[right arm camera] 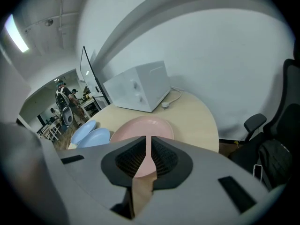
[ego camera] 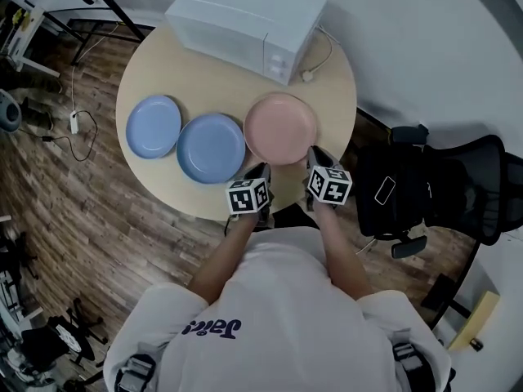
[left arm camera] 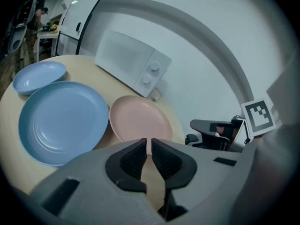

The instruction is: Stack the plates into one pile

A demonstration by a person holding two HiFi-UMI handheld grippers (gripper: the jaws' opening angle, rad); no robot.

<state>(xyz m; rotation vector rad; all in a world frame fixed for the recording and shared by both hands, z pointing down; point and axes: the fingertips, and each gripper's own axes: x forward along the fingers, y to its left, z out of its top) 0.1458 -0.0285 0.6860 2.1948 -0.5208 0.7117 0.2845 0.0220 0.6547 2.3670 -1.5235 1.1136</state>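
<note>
Counter: round, pale wood-look top [ego camera: 159, 68], smooth and matte; its near edge curves just under both tools.
Plates: three shallow round dishes in one row, none stacked. These are the small blue plate [ego camera: 154, 126], large blue plate [ego camera: 211, 147] and pink plate [ego camera: 280, 128]. All have smooth surfaces and raised rims. Neighbouring rims sit very close; whether they touch is unclear.
Left tool [left arm camera: 149, 143]: ribbed dark pads drawn almost together, nothing between them. It is over the near edge, between the large blue and pink plates.
Right tool [right arm camera: 149, 140]: likewise closed and empty, by the pink plate's near right rim.
Microwave [ego camera: 245, 23]: white, boxy, at the far edge — cord trailing right.
Open room: bare counter right of the pink plate; black chair [ego camera: 445, 186] just beyond that edge.
</note>
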